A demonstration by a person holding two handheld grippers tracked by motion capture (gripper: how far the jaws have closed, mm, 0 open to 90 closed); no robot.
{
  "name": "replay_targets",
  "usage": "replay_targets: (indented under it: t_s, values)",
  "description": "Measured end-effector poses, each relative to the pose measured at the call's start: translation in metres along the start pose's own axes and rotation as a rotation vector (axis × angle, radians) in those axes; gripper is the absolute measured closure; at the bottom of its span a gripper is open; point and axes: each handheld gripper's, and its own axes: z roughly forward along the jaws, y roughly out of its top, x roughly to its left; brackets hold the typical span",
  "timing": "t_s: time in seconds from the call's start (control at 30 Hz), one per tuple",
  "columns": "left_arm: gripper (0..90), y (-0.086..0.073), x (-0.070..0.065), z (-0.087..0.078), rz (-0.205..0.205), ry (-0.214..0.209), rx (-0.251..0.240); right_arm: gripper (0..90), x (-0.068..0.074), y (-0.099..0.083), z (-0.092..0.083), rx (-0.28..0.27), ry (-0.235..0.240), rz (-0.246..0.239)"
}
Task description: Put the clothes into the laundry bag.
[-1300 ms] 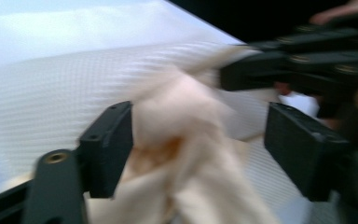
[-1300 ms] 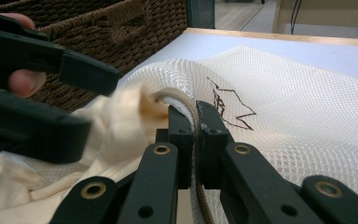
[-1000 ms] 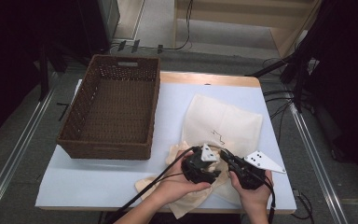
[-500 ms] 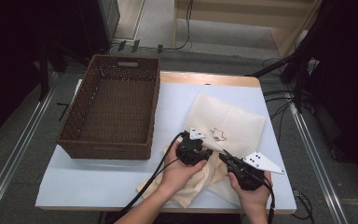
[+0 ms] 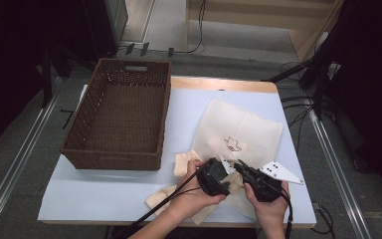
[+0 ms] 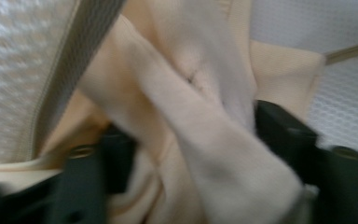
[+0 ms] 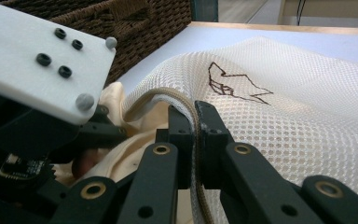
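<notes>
A white mesh bag (image 5: pixel 243 129) with a dark line drawing lies on the table's right half. A cream cloth (image 5: pixel 186 162) spills from its near opening. My right gripper (image 7: pixel 196 112) is shut on the bag's taped rim (image 7: pixel 168 95) and holds it lifted; it shows in the high view too (image 5: pixel 242 168). My left gripper (image 5: pixel 227 168) is at the opening beside it. Its jaws have just been opening, and a thick fold of the cloth (image 6: pixel 182 93) lies between them (image 6: pixel 191 140), loose rather than pinched. The bag's mesh and rim (image 6: pixel 74 46) pass at the left of that view.
A dark wicker basket (image 5: pixel 122 114) stands on the left half of the pale blue table (image 5: pixel 104 194), close to the bag. Cables trail from both grippers over the near edge. A wooden strip runs along the table's far edge (image 5: pixel 219 82).
My left gripper pushed forward into the bag's opening, then drew back toward the near edge. The right gripper kept its hold on the rim in place.
</notes>
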Motion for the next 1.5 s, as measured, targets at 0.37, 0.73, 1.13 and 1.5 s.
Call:
replay_targets:
  t_s: [0.37,0.73,1.13,1.5]
  values:
    - [66.7,0.000,0.033,0.000,-0.344,-0.076,-0.203,87.5,0.010,0.003,-0.002,-0.009,0.019,-0.024]
    - [22.7,-0.016,0.024,-0.028,-0.135,-0.148,-0.081,87.3,-0.003,-0.003,-0.001,0.004,-0.010,0.000]
    - [79.3,-0.013,0.021,-0.020,-0.206,-0.196,-0.141,87.3,0.017,-0.002,0.005,0.014,0.030,-0.031]
    - [41.3,-0.014,0.031,-0.014,-0.294,-0.186,-0.168,87.3,0.014,-0.002,0.003,0.022,0.024,-0.026]
